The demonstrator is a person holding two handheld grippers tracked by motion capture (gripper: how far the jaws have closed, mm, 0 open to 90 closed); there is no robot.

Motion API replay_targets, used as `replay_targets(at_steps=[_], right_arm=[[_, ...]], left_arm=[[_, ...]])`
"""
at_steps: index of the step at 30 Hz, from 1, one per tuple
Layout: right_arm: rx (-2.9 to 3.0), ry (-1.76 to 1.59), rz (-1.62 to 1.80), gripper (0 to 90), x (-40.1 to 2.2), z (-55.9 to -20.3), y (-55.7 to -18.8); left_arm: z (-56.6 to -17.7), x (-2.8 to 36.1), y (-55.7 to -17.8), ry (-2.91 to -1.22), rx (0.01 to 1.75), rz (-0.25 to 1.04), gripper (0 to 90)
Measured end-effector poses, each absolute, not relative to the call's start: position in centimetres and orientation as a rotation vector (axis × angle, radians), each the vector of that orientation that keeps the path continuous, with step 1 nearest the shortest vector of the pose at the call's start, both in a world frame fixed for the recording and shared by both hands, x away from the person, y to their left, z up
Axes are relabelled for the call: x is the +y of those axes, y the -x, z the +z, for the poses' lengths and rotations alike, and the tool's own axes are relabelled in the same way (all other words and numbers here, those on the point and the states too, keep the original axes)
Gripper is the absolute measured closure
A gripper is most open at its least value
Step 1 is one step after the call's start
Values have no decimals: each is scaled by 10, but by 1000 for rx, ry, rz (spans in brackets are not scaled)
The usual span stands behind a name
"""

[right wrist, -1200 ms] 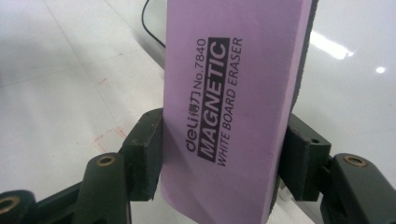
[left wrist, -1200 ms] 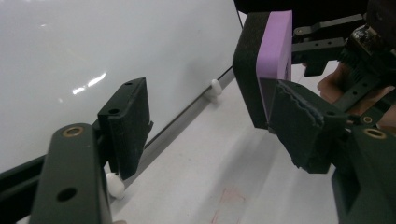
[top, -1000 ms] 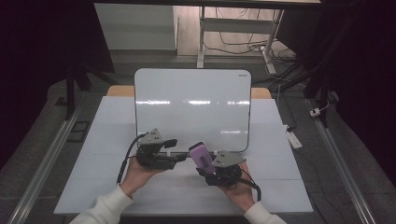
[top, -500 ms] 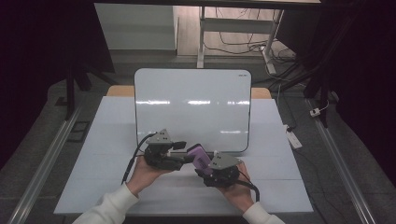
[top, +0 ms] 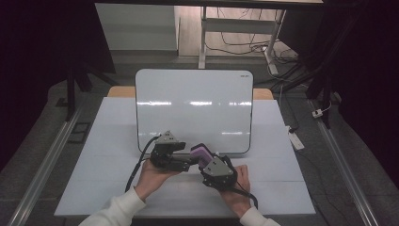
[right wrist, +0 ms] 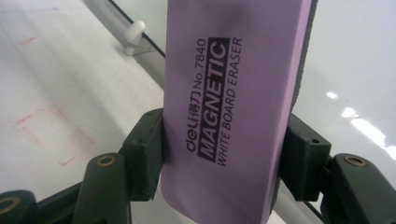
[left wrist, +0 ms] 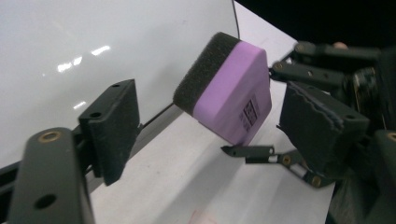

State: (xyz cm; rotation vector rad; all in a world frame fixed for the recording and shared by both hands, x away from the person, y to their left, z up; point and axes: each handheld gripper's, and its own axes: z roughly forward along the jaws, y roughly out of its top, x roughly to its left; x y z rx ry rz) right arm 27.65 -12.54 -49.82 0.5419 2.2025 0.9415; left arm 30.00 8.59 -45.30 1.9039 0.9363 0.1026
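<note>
A purple magnetic whiteboard eraser (top: 201, 154) (right wrist: 233, 107) with a black felt face is clamped by its long sides in my right gripper (top: 208, 164) (right wrist: 224, 154), just above the table in front of the whiteboard (top: 193, 108). My left gripper (top: 187, 164) (left wrist: 210, 112) points at it from the left. Its jaws have just been opening and now stand apart on either side of the eraser's (left wrist: 229, 93) free end, with gaps on both sides and no pad touching it.
The whiteboard lies flat on the white table (top: 282, 188), its near edge just beyond both grippers. A small white peg (right wrist: 135, 30) sits by the board's edge. Faint red marks (right wrist: 51, 130) are drawn on the table. A power strip (top: 295, 139) lies off the table's right side.
My left gripper has moved right, up to the eraser held by the right gripper, and its jaws now stand wide. The right hand has kept still.
</note>
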Motion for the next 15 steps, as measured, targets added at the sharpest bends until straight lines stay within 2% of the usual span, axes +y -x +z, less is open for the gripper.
replay_targets(at_steps=[5,9,12,15], right_arm=[[2144,-527,913,395,-117,-505,-272],[2087,-507,883,395,-111,-506,-267],[2051,-500,875,395,-109,-504,-264],[2035,-484,859,394,-106,-506,-262]], left_arm=[[-454,80,-304,-1800,992,-1,191],[-458,75,-308,-1778,1041,23,203],[-461,77,-309,-1747,1053,-2,232],[-463,77,-310,-1724,1051,-29,308]])
